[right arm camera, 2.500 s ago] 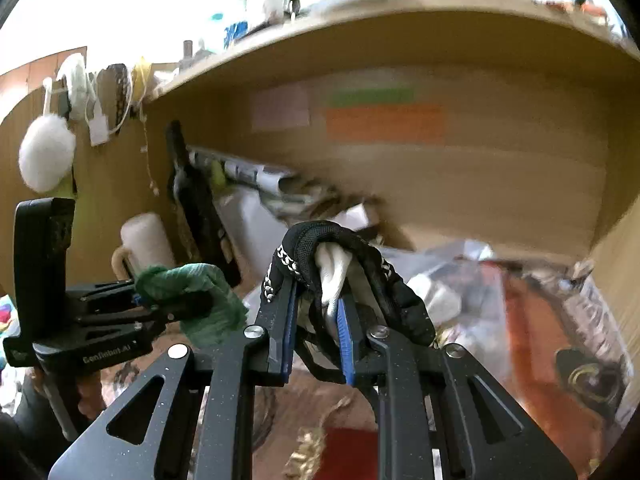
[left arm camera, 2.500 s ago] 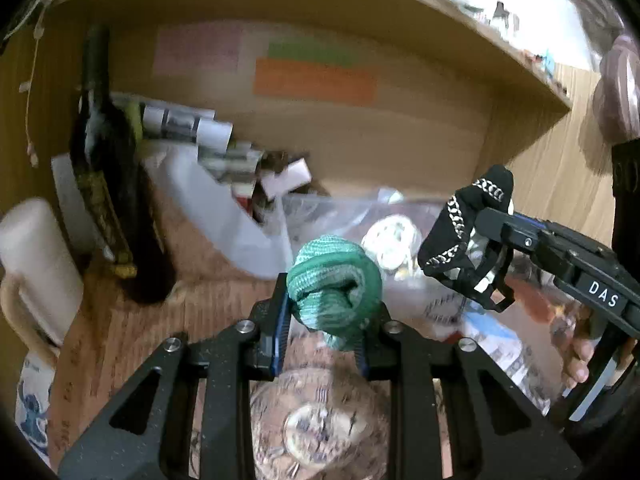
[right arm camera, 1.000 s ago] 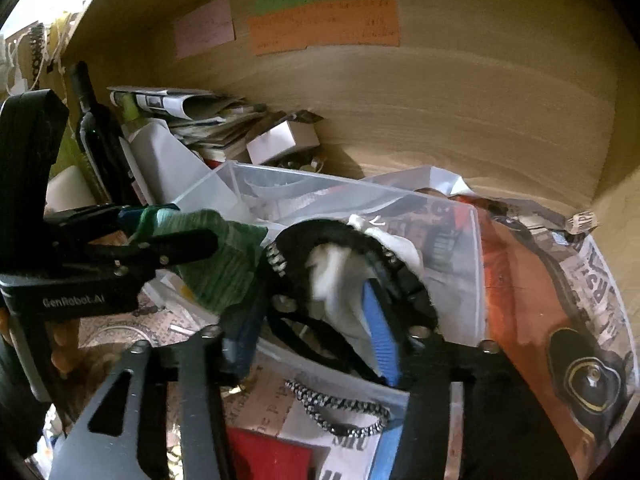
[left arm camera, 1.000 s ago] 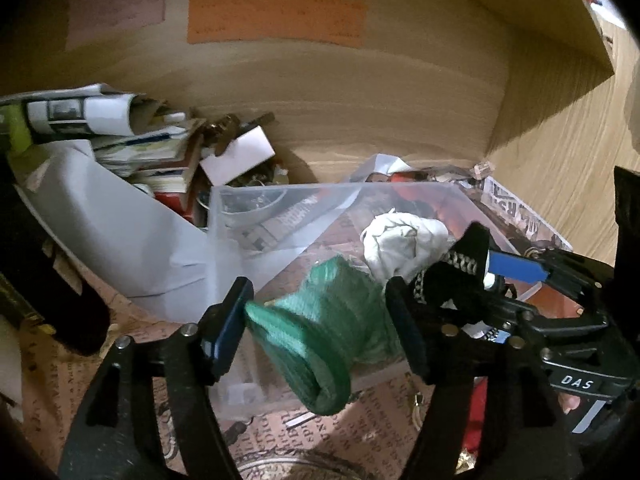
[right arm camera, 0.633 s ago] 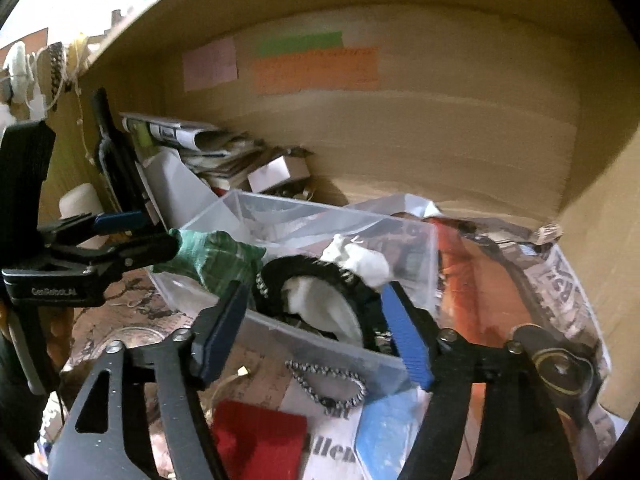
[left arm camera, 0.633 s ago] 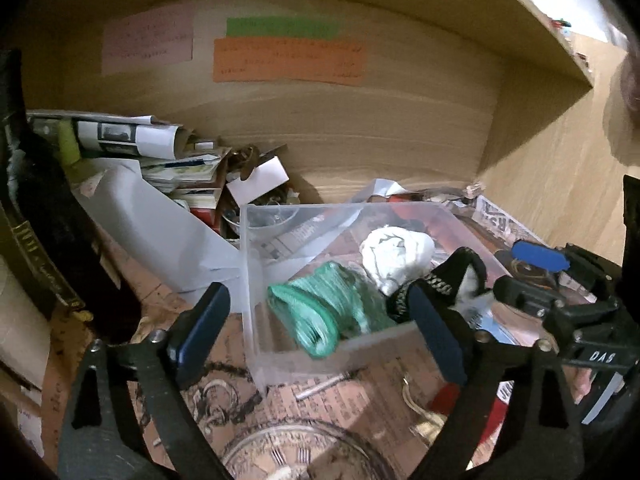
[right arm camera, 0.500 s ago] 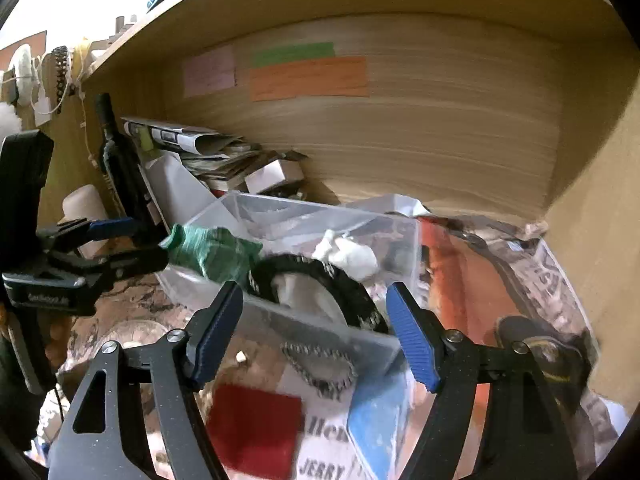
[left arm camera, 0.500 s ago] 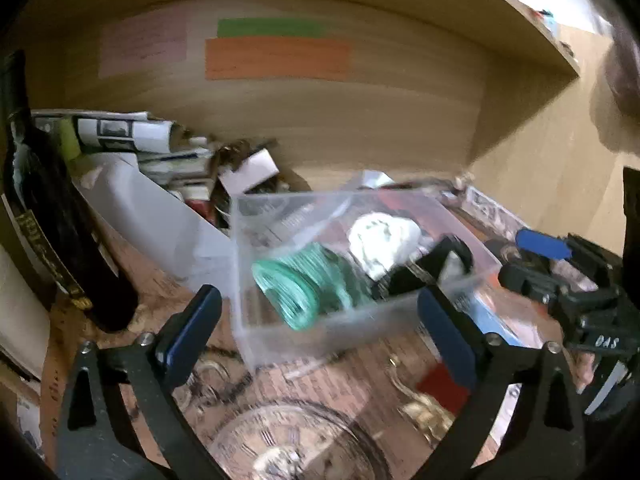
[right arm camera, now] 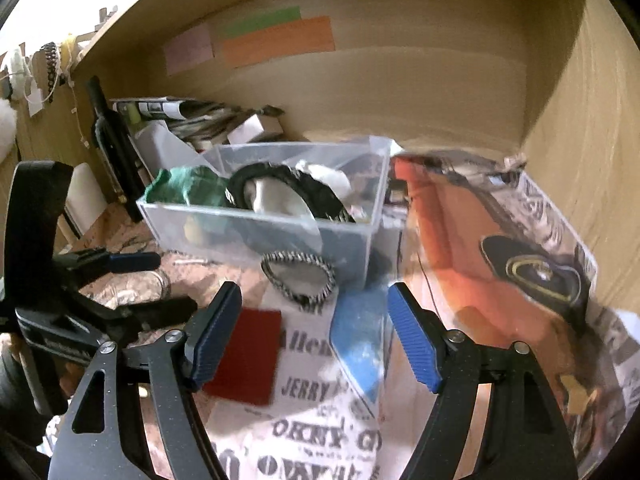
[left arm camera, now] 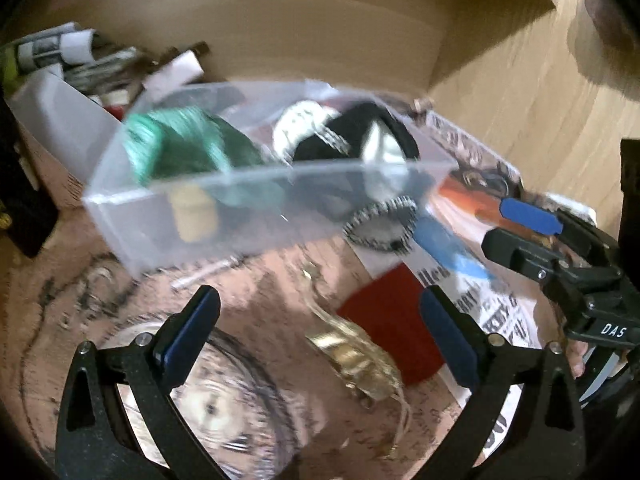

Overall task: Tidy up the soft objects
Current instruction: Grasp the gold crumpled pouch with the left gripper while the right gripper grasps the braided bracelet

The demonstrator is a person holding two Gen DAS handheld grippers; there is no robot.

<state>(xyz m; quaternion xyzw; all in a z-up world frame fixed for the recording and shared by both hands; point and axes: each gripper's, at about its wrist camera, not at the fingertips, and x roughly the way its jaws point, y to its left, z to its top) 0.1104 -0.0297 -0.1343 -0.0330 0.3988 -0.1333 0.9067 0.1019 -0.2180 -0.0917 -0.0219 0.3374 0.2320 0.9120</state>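
A clear plastic bin (left arm camera: 192, 216) (right arm camera: 256, 236) stands on the desk under a wooden shelf. Inside lie a green knitted bundle (left arm camera: 176, 144) (right arm camera: 188, 190), a black-and-white soft item (left arm camera: 360, 140) (right arm camera: 280, 192) and a white soft ball (left arm camera: 300, 124) (right arm camera: 328, 176). A braided black-and-white loop (left arm camera: 380, 224) (right arm camera: 300, 280) hangs over the bin's front onto the desk. My left gripper (left arm camera: 320, 332) is open and empty, in front of the bin. My right gripper (right arm camera: 316, 332) is open and empty, also pulled back from the bin. The right gripper also shows at the right edge of the left wrist view (left arm camera: 520, 228).
A dark bottle (right arm camera: 112, 144) and stacked papers (right arm camera: 180, 116) stand left of the bin. A red card (right arm camera: 244, 356), a blue card (right arm camera: 360, 344) and newspaper (right arm camera: 320, 432) lie in front. A gold trinket (left arm camera: 352, 356) lies on the desk. Wooden walls close the back and right.
Both grippers carried the green bundle and the black-and-white item into the bin, opened and let them go. Both have since drawn back from the bin, open and empty.
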